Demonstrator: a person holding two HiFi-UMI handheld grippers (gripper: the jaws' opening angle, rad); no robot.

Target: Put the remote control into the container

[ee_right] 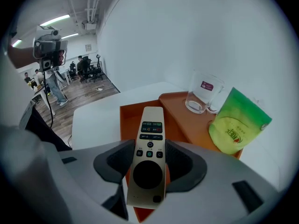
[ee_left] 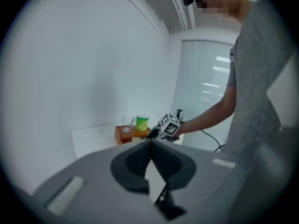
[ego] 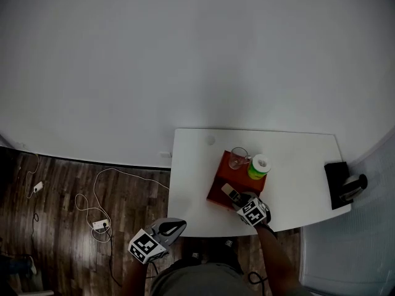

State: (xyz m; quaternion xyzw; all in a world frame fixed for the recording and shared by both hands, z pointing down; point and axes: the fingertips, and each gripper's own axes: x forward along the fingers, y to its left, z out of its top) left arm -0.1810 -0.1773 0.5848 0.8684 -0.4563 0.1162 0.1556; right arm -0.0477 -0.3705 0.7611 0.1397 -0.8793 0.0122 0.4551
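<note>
Remote in my right gripper, over the orange container

The remote (ee_right: pixel 150 125) I'm holding is slim and pale champagne, with a black round pad and small coloured buttons. My right gripper (ee_right: pixel 148 148) clamps its sides and holds it above the near end of the orange container (ee_right: pixel 128 118) on the white worktop (ee_right: pixel 93 118). A clear glass (ee_right: pixel 204 93) and a green pouch (ee_right: pixel 236 125) stand at the container's far side, apart from the remote. My left gripper (ee_left: pixel 150 143) hangs off the worktop, its jaws together on nothing.
</note>
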